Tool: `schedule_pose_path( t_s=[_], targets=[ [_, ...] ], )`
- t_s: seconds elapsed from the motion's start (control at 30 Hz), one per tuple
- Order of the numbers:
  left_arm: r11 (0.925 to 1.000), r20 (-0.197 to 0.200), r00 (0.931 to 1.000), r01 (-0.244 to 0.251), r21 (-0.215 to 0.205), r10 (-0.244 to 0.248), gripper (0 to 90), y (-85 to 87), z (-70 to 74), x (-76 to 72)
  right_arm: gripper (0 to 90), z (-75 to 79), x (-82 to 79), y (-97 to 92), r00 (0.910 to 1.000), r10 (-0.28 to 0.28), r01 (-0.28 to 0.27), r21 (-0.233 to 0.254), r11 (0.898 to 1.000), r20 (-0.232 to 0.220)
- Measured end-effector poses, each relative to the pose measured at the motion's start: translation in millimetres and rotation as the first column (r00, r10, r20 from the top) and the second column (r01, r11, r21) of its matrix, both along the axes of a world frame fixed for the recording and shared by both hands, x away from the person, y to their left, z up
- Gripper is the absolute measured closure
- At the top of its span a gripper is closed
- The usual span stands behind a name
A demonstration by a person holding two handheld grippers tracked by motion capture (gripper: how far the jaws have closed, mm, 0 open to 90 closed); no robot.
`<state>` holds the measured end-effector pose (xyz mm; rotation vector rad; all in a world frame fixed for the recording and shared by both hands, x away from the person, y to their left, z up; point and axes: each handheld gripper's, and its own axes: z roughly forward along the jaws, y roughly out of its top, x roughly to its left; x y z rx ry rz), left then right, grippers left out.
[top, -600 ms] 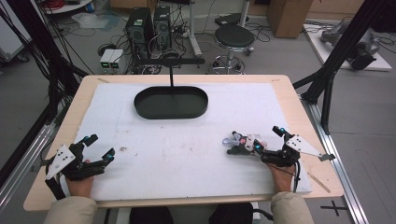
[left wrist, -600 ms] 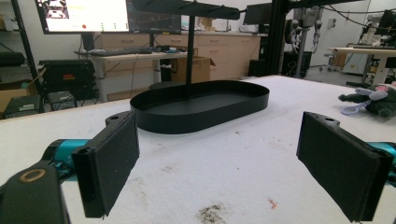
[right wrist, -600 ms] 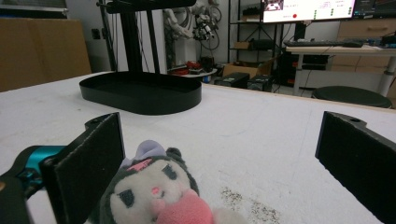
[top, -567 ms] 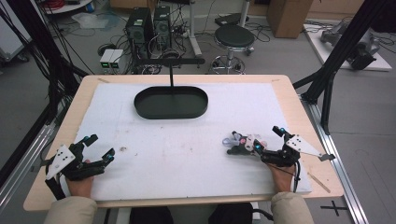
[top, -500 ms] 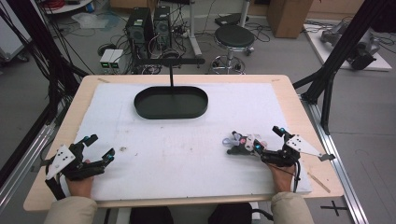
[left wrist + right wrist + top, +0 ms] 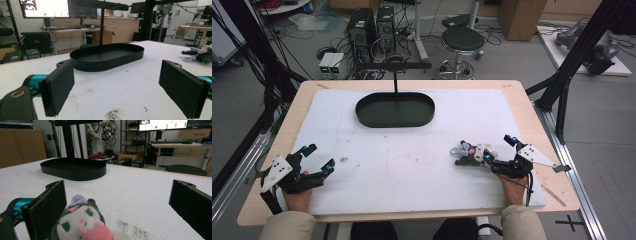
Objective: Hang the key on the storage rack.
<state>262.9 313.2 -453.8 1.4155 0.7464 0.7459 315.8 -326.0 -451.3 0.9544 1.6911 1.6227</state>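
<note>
Plush toy (image 6: 80,225) lying on the white mat (image 6: 412,150) near the front right, between the spread jaws of the right gripper (image 6: 477,156) — not yet pinched, by the look of it. Small, soft, dark-furred, pale face, lilac bow, pink at the chest. Probably bound for the black tray (image 6: 395,109), well apart — grasp, lift and carry all left. Left gripper (image 6: 314,161) resting spread, holding nothing.

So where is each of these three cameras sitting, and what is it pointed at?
High view: above the table's near edge, looking down; forearms, left gripper, right gripper.
Left gripper view: rides the open left gripper, facing the black tray.
Right gripper view: on the right gripper, plush toy between its jaws.
All share the tray.
</note>
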Motion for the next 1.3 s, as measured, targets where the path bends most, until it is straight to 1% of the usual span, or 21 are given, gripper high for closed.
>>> schedule_pose_path(
  t_s=[0.03, 0.1, 0.2, 0.3, 0.37, 0.5, 0.53, 0.57, 0.63, 0.7, 0.73, 0.77, 0.83, 0.87, 0.93, 0.97, 1.03, 1.1, 1.13, 1.23, 1.3],
  targets=[
    [1.0000, 0.000, 1.0000, 0.000, 0.000, 0.000, 13.5, 0.0, 0.0, 0.0, 0.5, 0.0, 1.0, -1.1, 1.0000, 0.002, -0.002, 0.006, 1.000, 0.001],
    [1.0000, 0.001, 1.0000, 0.000, 0.002, 0.000, 13.5, 0.2, 0.1, 0.1, 0.5, 0.5, 2.1, -2.5, 0.9999, 0.000, 0.001, 0.024, 1.000, -0.017],
    [1.0000, 0.001, 1.0000, -0.001, 0.001, 0.001, 13.5, -0.1, 0.0, -0.1, 0.5, 1.9, 2.9, -2.5, 0.9995, -0.001, 0.001, 0.016, 1.000, -0.031],
    [1.0000, 0.001, 1.0000, -0.001, 0.001, 0.001, 13.5, -0.2, 0.0, -0.1, 0.5, 11.5, 1.7, -4.5, 0.9997, 0.013, -0.012, 0.024, 1.000, -0.019],
    [1.0000, 0.003, 1.0000, -0.002, 0.003, 0.002, 13.5, -0.3, 0.0, -0.1, 0.5, 19.2, 1.6, -7.0, 0.9993, 0.024, -0.023, 0.021, 1.000, -0.028],
    [1.0000, 0.003, 1.0000, -0.004, 0.004, 0.004, 13.5, -0.4, 0.1, -0.2, 0.5, 37.5, 4.8, -14.1, 0.9961, 0.071, -0.072, -0.022, 0.997, -0.052],
    [1.0000, 0.003, 1.0000, -0.003, 0.003, 0.003, 13.5, -0.4, 0.0, -0.1, 0.5, 37.5, 4.8, -14.1, 0.9961, 0.071, -0.072, -0.022, 0.997, -0.052],
    [1.0000, 0.002, 1.0000, -0.003, 0.004, 0.003, 13.5, -0.3, 0.1, -0.2, 0.5, 47.9, 6.5, -17.7, 0.9934, 0.093, -0.097, -0.059, 0.993, -0.067],
    [1.0000, 0.002, 1.0000, -0.003, 0.004, 0.003, 13.5, -0.4, 0.1, -0.2, 0.5, 55.5, 8.1, -19.7, 0.9892, 0.119, -0.126, -0.085, 0.988, -0.086],
    [1.0000, 0.002, 1.0000, -0.003, 0.004, 0.003, 13.5, -0.3, 0.1, -0.2, 0.5, 63.6, 10.9, -20.8, 0.9834, 0.149, -0.161, -0.129, 0.978, -0.104],
    [1.0000, 0.002, 1.0000, -0.002, 0.004, 0.002, 13.5, -0.3, 0.1, -0.1, 0.5, 63.6, 10.9, -20.8, 0.9834, 0.149, -0.161, -0.129, 0.978, -0.104],
    [1.0000, 0.002, 1.0000, -0.003, 0.004, 0.003, 13.5, -0.4, 0.1, -0.2, 0.5, 71.3, 14.3, -20.5, 0.9739, 0.186, -0.206, -0.168, 0.964, -0.131],
    [1.0000, 0.003, 1.0000, -0.003, 0.004, 0.003, 13.5, -0.4, 0.1, -0.2, 0.5, 77.9, 17.3, -19.7, 0.9650, 0.208, -0.240, -0.214, 0.947, -0.160],
    [1.0000, 0.003, 1.0000, -0.003, 0.005, 0.003, 13.5, -0.4, 0.1, -0.2, 0.5, 81.8, 19.8, -18.9, 0.9555, 0.226, -0.268, -0.236, 0.934, -0.189],
    [1.0000, 0.004, 1.0000, -0.003, 0.004, 0.003, 13.5, -0.8, 0.0, -0.5, 0.5, 86.7, 23.4, -17.2, 0.9456, 0.238, -0.297, -0.290, 0.910, -0.222],
    [1.0000, 0.006, 1.0000, -0.002, 0.008, 0.002, 13.5, -0.9, 0.0, -0.7, 0.5, 88.3, 25.4, -16.1, 0.9381, 0.249, -0.317, -0.310, 0.896, -0.241],
    [0.9999, 0.005, 1.0000, -0.004, 0.012, 0.004, 13.5, -0.9, 0.2, -0.6, 0.5, 89.5, 28.5, -13.3, 0.9250, 0.259, -0.347, -0.343, 0.873, -0.278],
    [1.0000, 0.003, 1.0000, -0.005, 0.007, 0.005, 13.5, -0.9, 0.1, -0.6, 0.5, 89.0, 31.6, -10.6, 0.9090, 0.270, -0.381, -0.369, 0.848, -0.317],
    [1.0000, 0.003, 1.0000, -0.004, 0.008, 0.004, 13.5, -1.0, 0.1, -0.6, 0.5, 88.3, 33.2, -9.6, 0.9059, 0.268, -0.388, -0.391, 0.834, -0.328],
    [1.0000, 0.003, 1.0000, -0.004, 0.007, 0.004, 13.5, -0.9, 0.1, -0.6, 0.5, 84.6, 38.5, -6.2, 0.8861, 0.270, -0.424, -0.424, 0.800, -0.377],
    [1.0000, 0.003, 1.0000, -0.004, 0.008, 0.004, 13.5, -0.9, 0.1, -0.5, 0.5, 82.1, 41.2, -4.1, 0.8749, 0.268, -0.443, -0.441, 0.780, -0.403]
  ],
)
